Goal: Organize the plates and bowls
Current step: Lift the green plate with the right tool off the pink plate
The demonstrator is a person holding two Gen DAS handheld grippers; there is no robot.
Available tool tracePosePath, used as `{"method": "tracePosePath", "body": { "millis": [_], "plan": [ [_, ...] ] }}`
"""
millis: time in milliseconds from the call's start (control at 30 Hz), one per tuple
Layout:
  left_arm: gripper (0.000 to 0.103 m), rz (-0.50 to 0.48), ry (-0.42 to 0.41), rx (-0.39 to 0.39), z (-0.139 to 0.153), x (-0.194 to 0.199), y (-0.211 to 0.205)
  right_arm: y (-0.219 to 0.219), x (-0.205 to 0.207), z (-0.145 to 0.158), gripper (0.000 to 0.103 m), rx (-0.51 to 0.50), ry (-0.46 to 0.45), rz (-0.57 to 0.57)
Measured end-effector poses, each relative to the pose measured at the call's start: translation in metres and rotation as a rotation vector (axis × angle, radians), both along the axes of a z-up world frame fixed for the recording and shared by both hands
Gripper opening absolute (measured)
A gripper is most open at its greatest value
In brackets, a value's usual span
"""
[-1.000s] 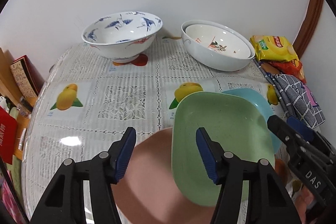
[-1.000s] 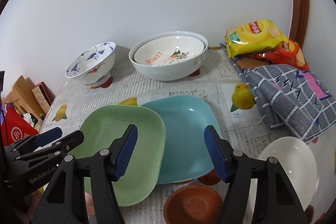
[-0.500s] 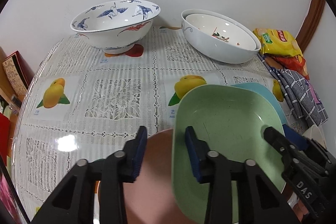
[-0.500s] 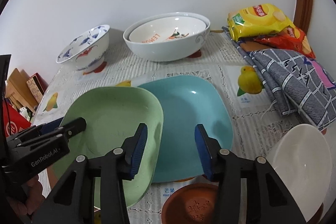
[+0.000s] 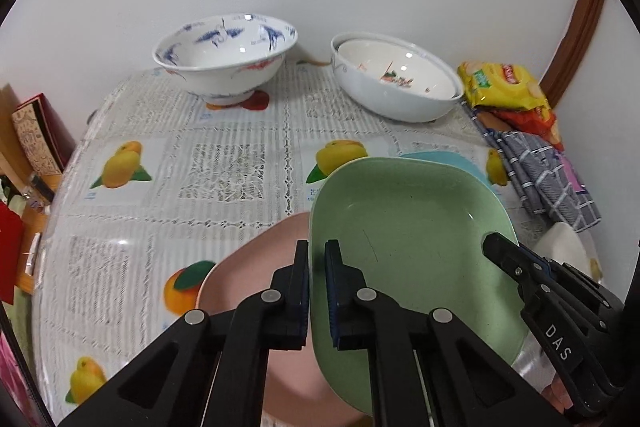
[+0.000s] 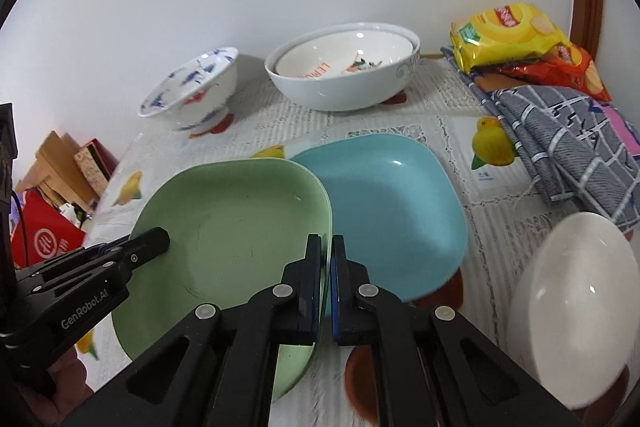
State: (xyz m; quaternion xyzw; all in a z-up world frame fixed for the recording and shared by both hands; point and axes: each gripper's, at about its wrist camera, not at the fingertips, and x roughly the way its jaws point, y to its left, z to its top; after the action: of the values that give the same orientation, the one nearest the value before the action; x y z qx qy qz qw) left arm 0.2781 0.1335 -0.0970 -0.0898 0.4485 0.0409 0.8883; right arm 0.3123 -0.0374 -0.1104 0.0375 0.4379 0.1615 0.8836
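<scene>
A green square plate (image 5: 412, 239) lies tilted over a pink plate (image 5: 256, 267) and a blue square plate (image 6: 384, 203). My left gripper (image 5: 317, 259) is shut on the green plate's left rim. My right gripper (image 6: 326, 255) is shut on the green plate's (image 6: 236, 227) right rim, next to the blue plate. A blue-patterned white bowl (image 5: 224, 59) and two nested white bowls (image 5: 396, 83) stand at the back of the table. A white bowl (image 6: 572, 303) and a small brown dish (image 6: 362, 375) sit near the right front.
Yellow and red snack bags (image 6: 516, 43) and a grey checked cloth (image 6: 568, 143) lie at the right. Boxes and red items (image 6: 60, 187) sit beyond the table's left edge. A white wall stands close behind the bowls.
Both grippers closed from open onto opposite rims of the green plate. Both cameras moved in closer to the plates.
</scene>
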Motion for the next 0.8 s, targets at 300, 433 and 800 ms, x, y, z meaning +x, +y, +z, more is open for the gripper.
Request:
{"method": "tracePosePath", "body": {
  "millis": [300,433,800],
  "plan": [
    [0.008,0.012,-0.05,-0.022,0.038,-0.056,-0.008,-0.012,-0.057,0.045,0.004,0.018,-0.037,-0.018],
    [0.008,0.016,-0.058,-0.031,0.049,-0.08,-0.014,-0.018,-0.08,0.057,0.003,0.025,-0.046,-0.028],
    [0.008,0.031,-0.071,-0.032,0.063,-0.122,-0.021,-0.03,-0.118,0.073,0.003,0.045,-0.05,-0.027]
  ]
}}
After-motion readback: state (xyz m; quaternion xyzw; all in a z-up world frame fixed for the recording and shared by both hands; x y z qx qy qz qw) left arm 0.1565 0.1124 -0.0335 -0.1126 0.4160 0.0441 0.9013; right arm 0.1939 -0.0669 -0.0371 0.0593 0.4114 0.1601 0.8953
